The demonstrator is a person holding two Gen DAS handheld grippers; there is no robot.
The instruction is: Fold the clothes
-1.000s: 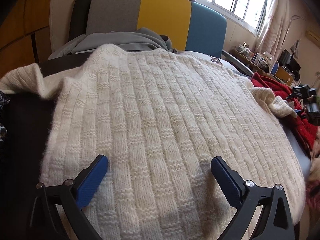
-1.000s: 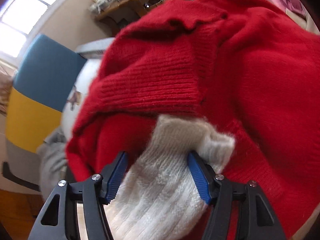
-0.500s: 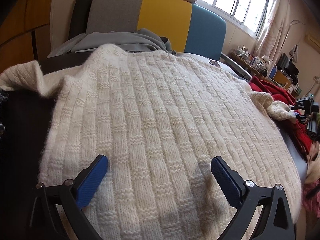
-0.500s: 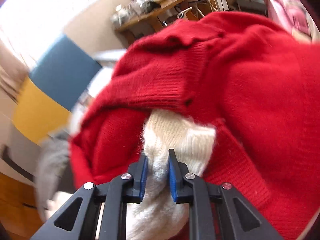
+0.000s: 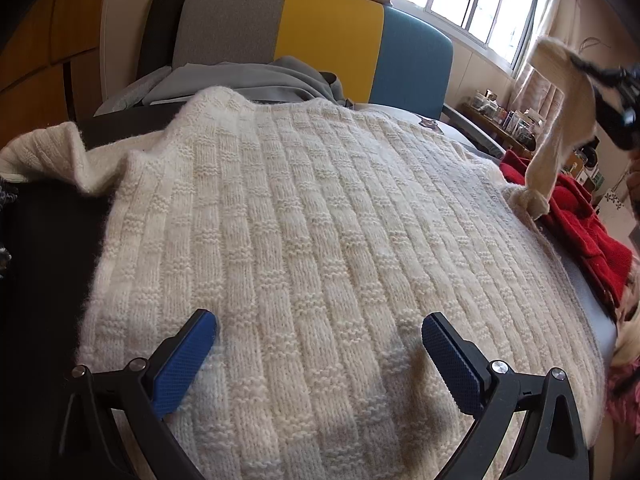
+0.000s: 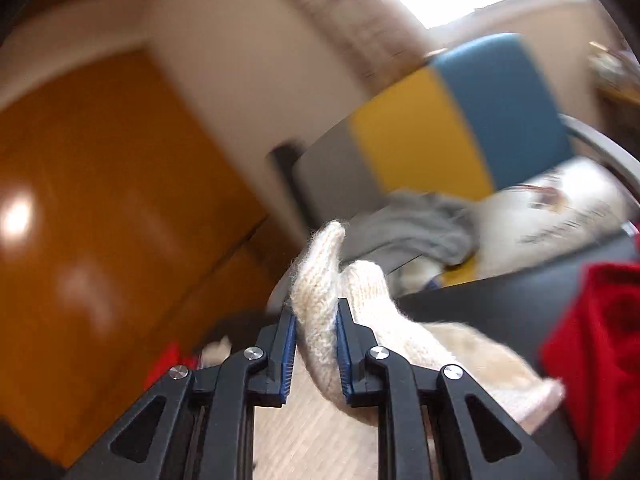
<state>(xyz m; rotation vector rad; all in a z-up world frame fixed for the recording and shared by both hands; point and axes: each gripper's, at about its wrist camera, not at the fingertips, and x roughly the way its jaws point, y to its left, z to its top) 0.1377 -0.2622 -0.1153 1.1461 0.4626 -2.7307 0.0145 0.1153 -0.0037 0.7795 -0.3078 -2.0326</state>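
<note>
Lifted off the red sweater [image 5: 580, 216] since a second ago, your right claw [image 6: 316, 344] is pinching the cream sweater's sleeve [image 6: 320, 280] high in the air. Your left claw [image 5: 318, 360] is hovering spread over the cream sweater [image 5: 312, 220], which is lying flat on the bed.

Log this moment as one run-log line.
phase: sleeve fold | right gripper: shut on cream sweater sleeve, lifted | left gripper: open over cream sweater body | red sweater: beside
</note>
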